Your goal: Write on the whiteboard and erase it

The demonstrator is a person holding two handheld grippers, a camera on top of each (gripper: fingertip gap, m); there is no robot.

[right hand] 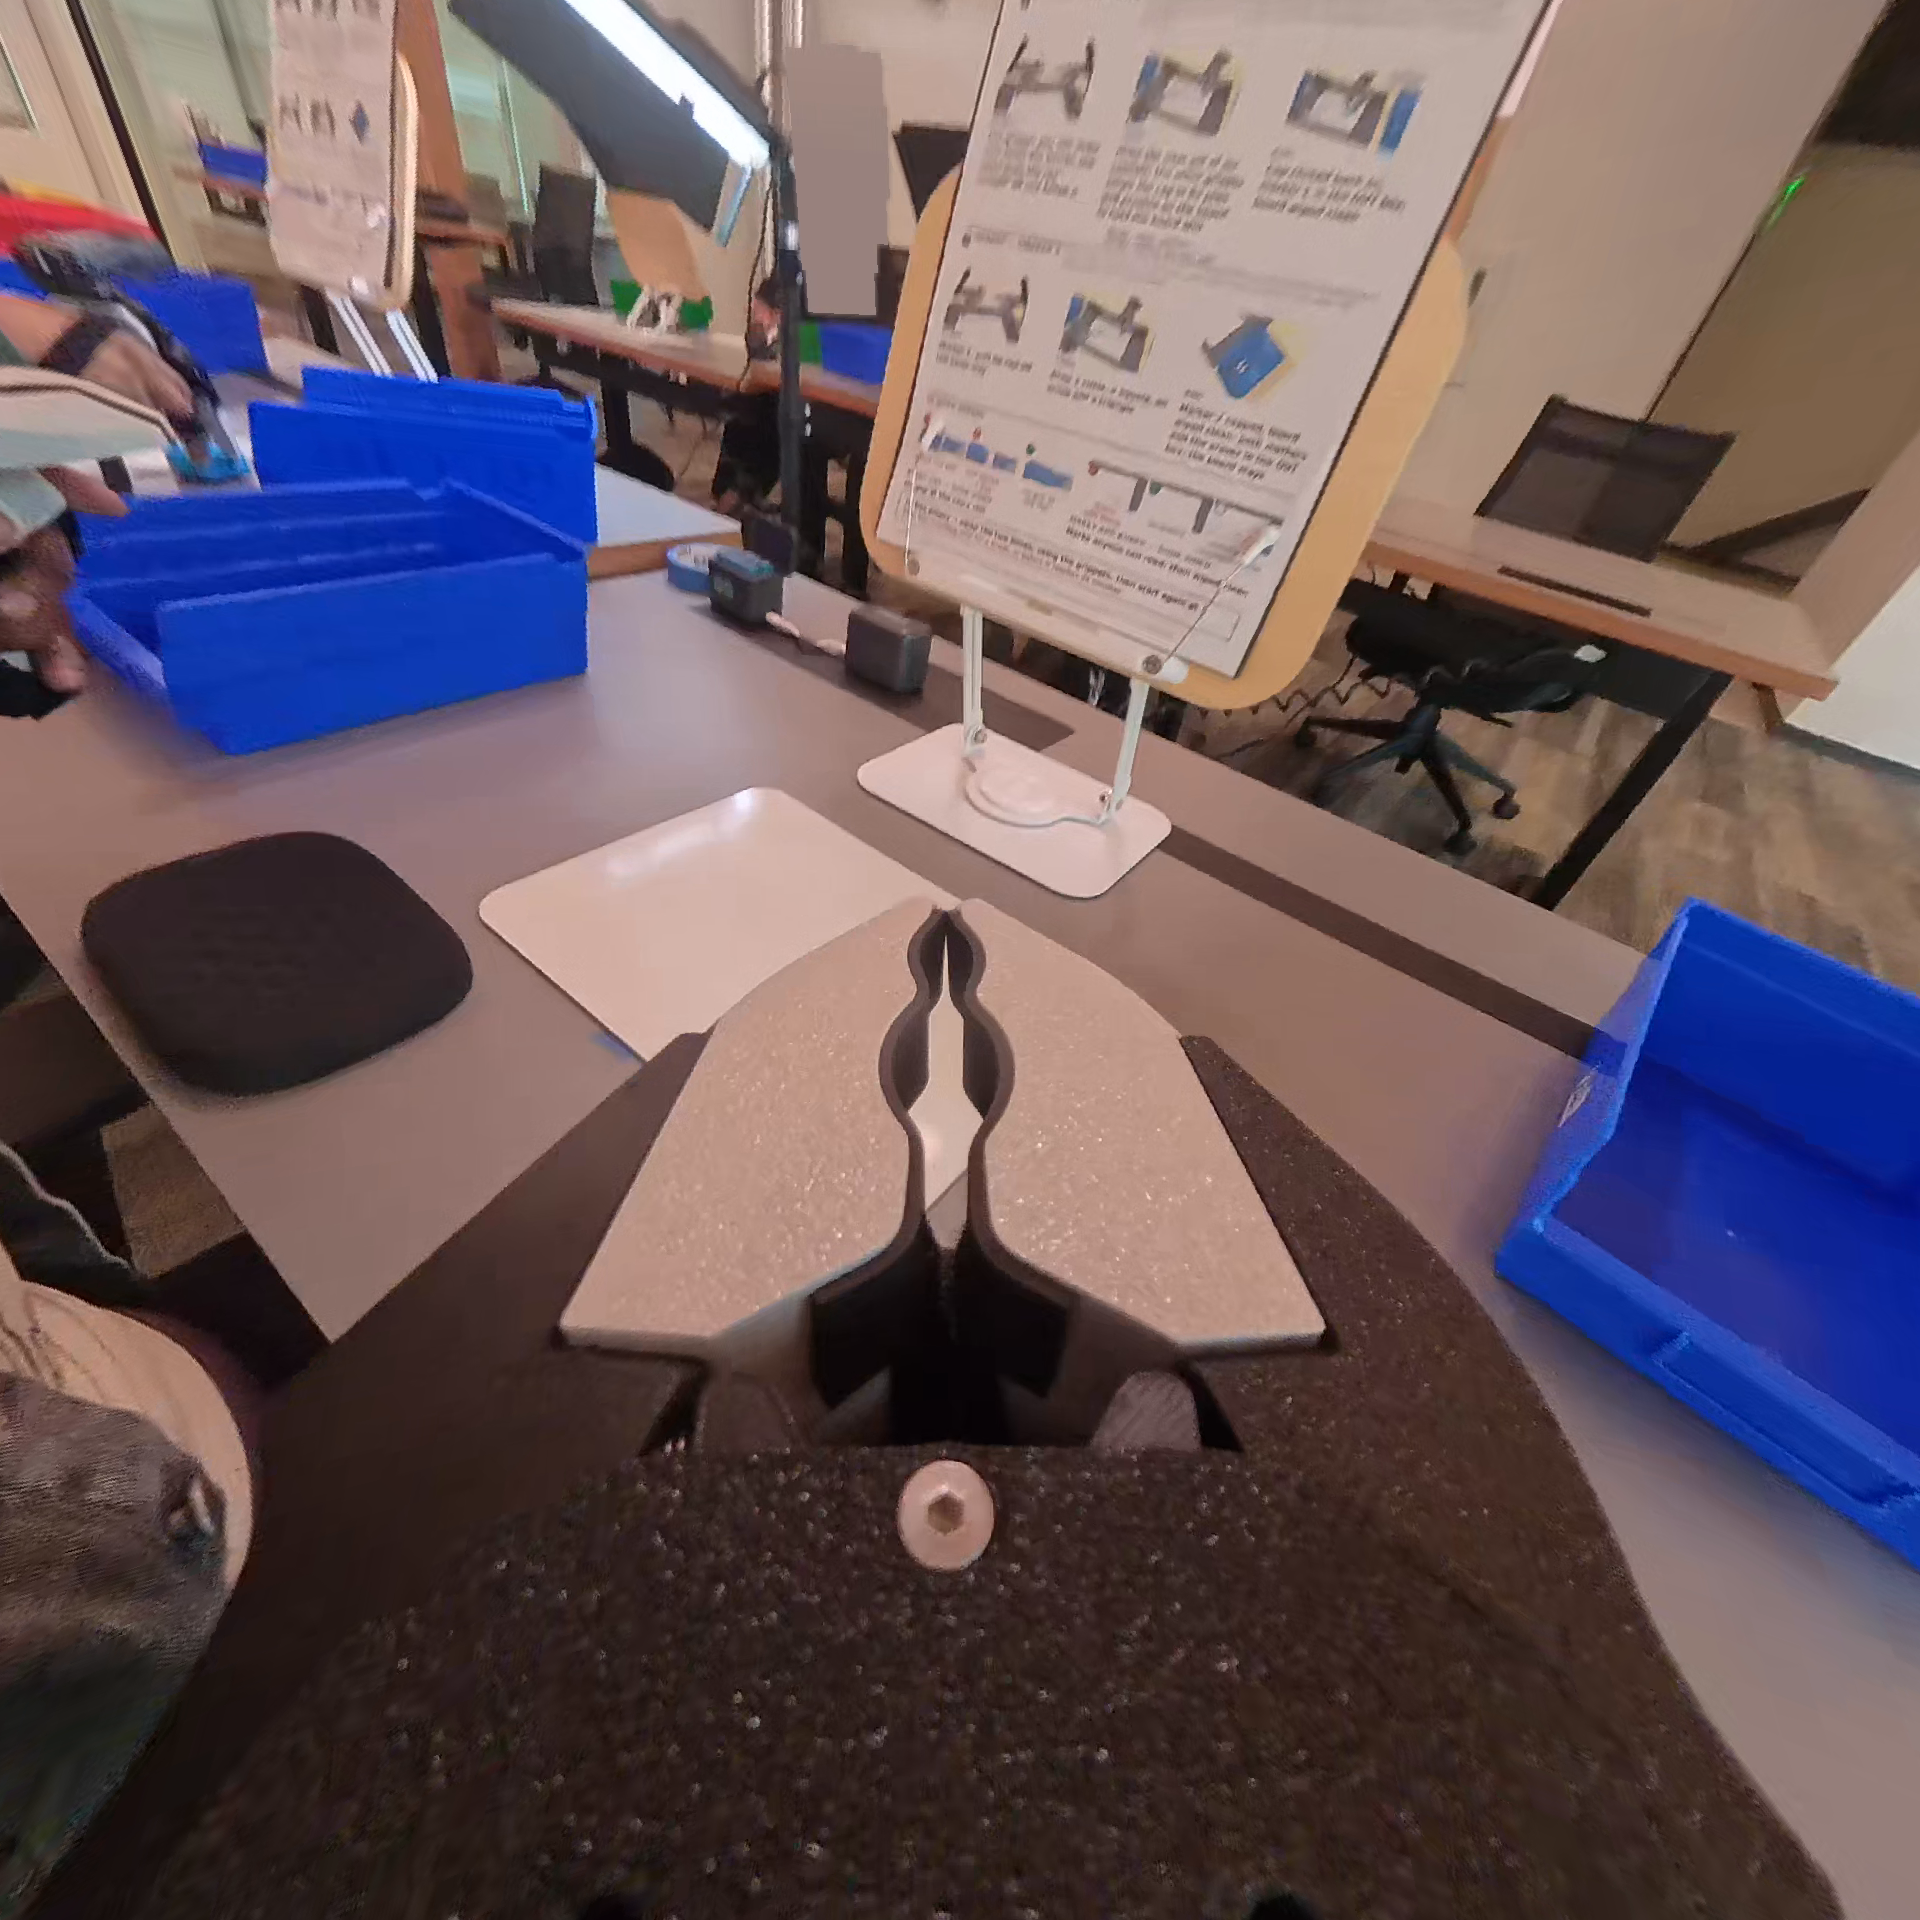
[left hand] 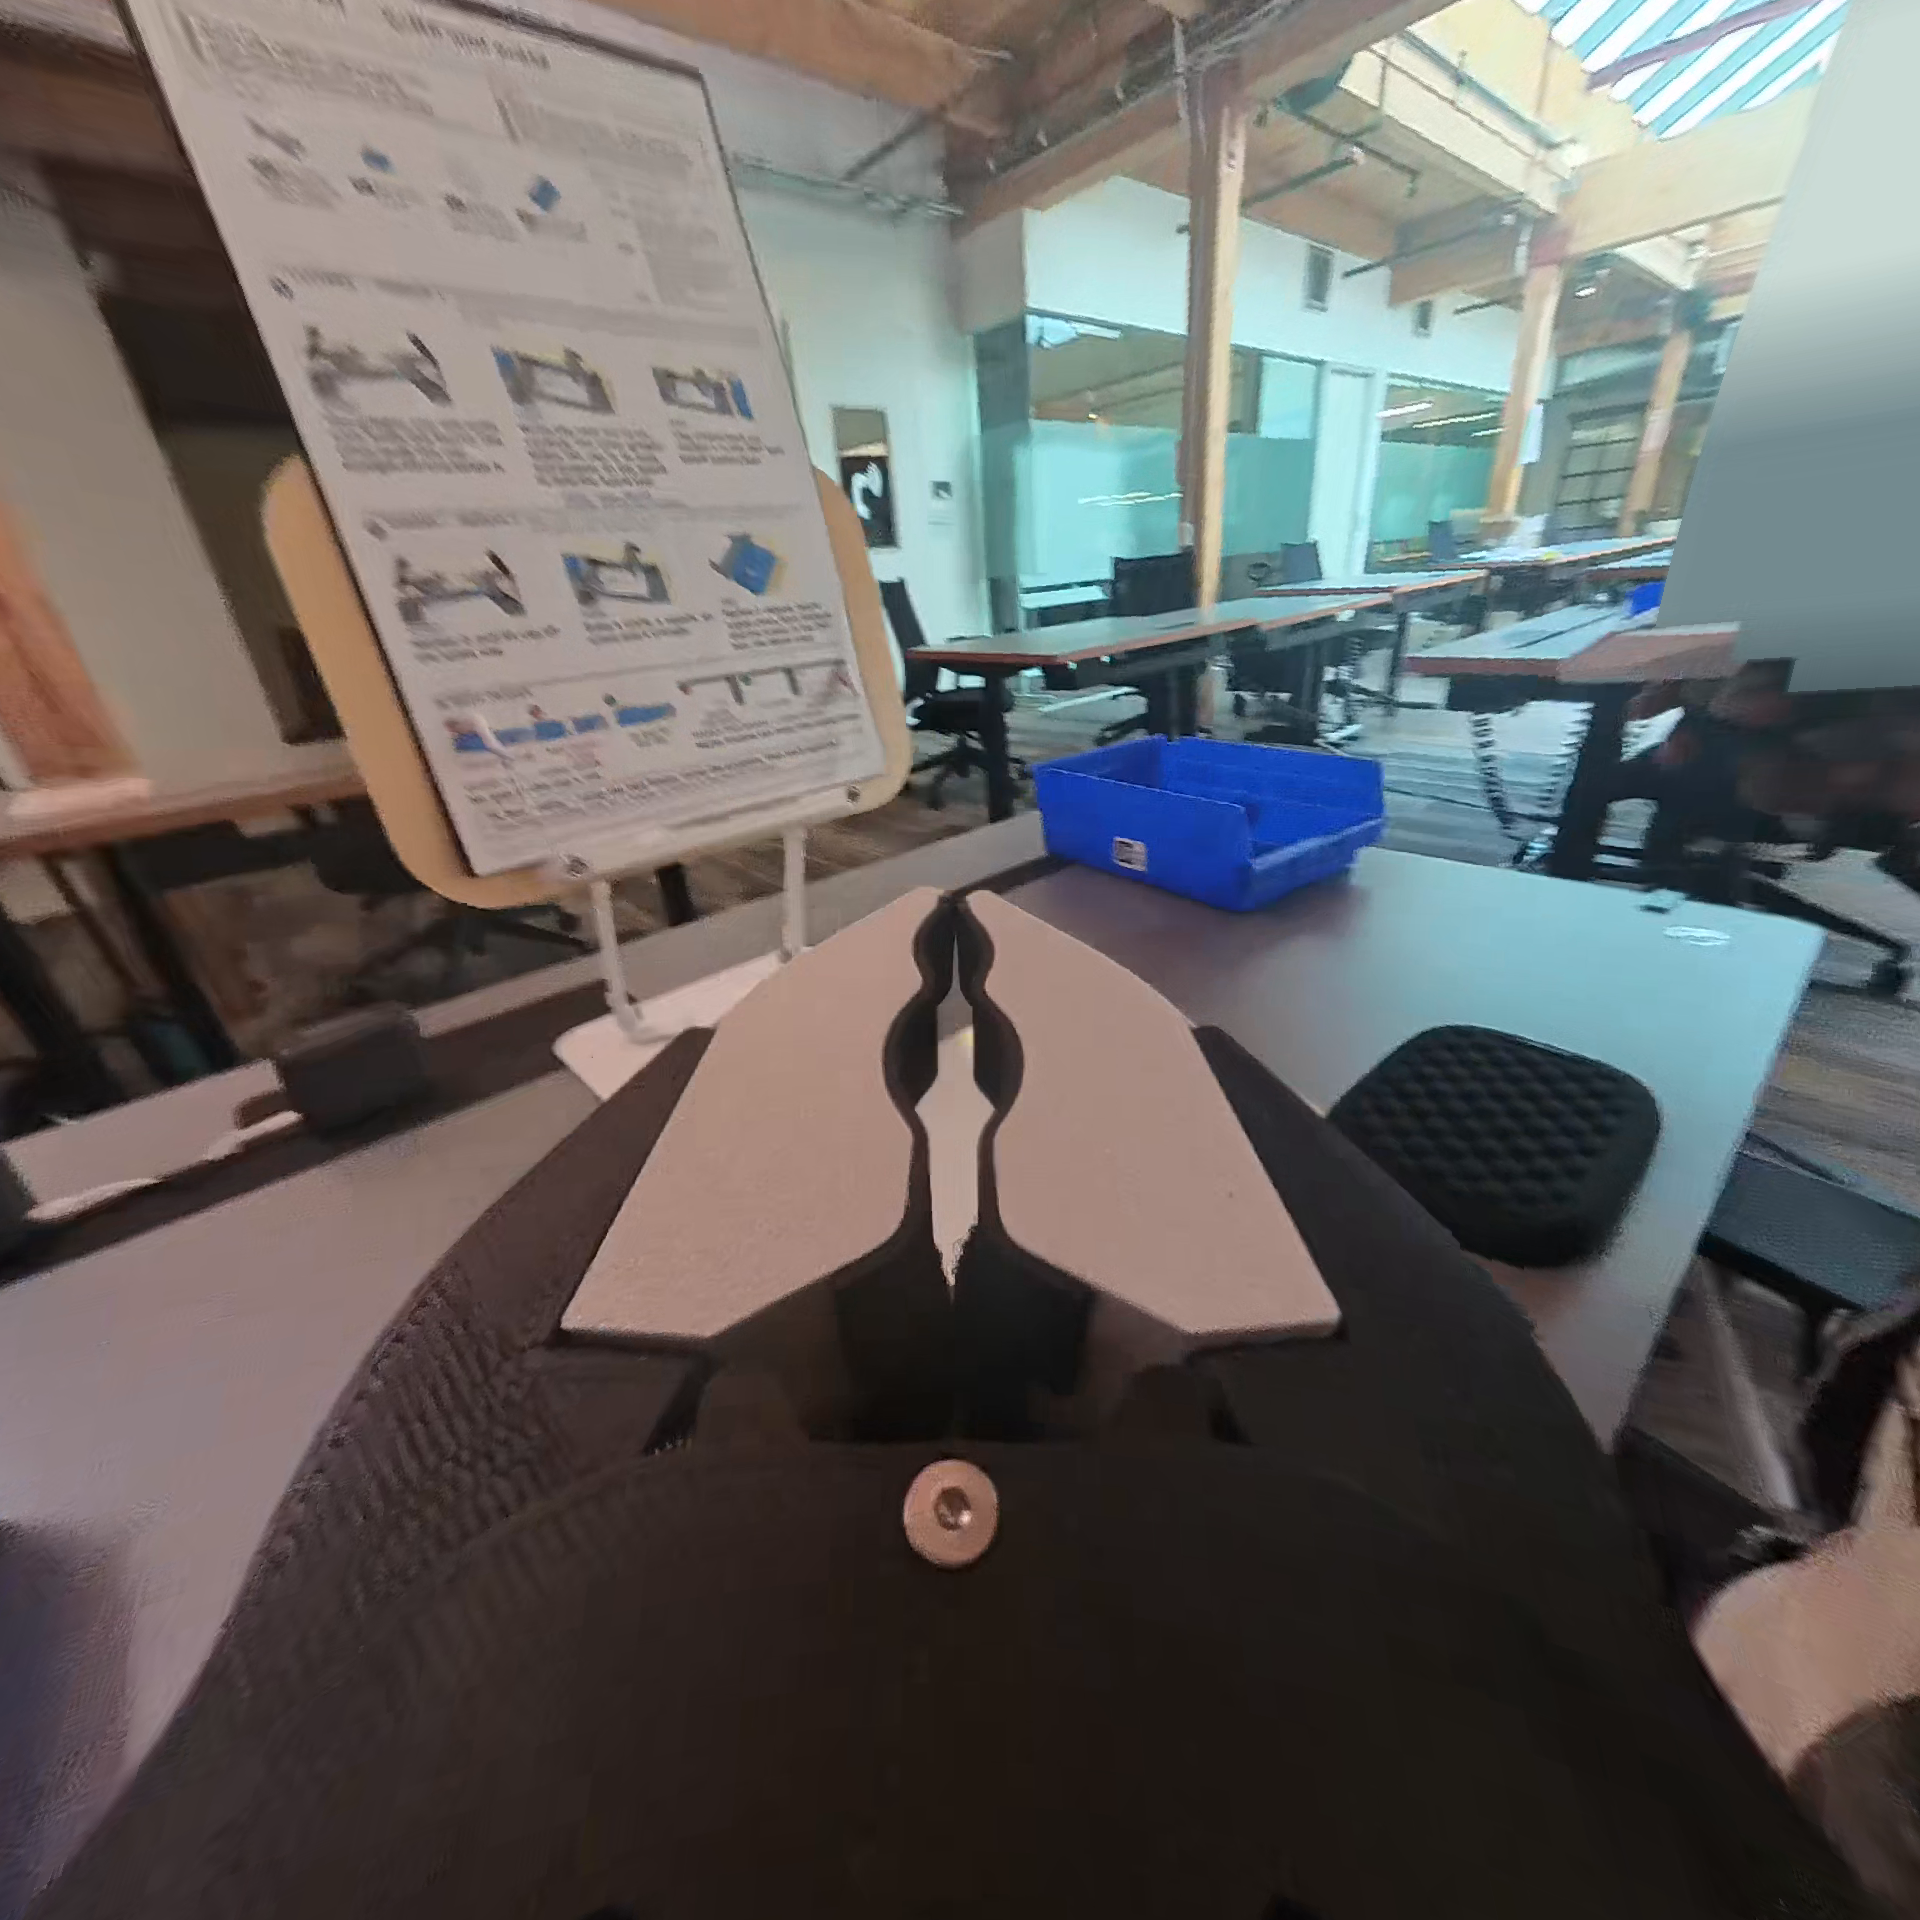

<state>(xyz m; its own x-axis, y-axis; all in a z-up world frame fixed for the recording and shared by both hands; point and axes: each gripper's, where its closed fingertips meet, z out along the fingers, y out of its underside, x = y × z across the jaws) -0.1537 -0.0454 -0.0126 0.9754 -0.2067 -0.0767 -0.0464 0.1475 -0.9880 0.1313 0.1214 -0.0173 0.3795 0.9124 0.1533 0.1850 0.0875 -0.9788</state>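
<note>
**Both grippers closed and empty over the desk; whiteboard lies flat ahead**

Whiteboard (right hand: 686, 914): small white slab with rounded corners, flat on the grey desk (right hand: 499, 790). Surface looks blank. In the right wrist view its near edge runs under the gripper fingers. Barely seen in the left wrist view, only a white sliver through the finger gap.

Right gripper (right hand: 951, 914): fingertips meeting, nothing between them; only the wavy notches along the inner edges leave small gaps. Held above the near edge of the whiteboard; contact cannot be judged.

Left gripper (left hand: 954, 899): fingertips likewise pressed together, empty. Raised above the desk, aimed toward the far edge.

Black pad (right hand: 275, 961): soft, textured, rounded square, lying just left of the whiteboard, apart from it. In the left wrist view the same pad (left hand: 1496, 1143) sits to the right of the fingers.

Stand (right hand: 1018, 810): white base plate just beyond the whiteboard's far corner, carrying a tilted instruction sheet (right hand: 1164, 312) on a tan backing.

Blue bin (right hand: 1745, 1205): open, at the desk's right side, near the right gripper. Larger blue bins (right hand: 343, 613) stand at the far left. A person's hand (right hand: 42, 613) shows at the left edge beside them.

Two small dark boxes (right hand: 888, 649) sit behind the stand. Other desks and chairs lie beyond; much of it is blurred.
</note>
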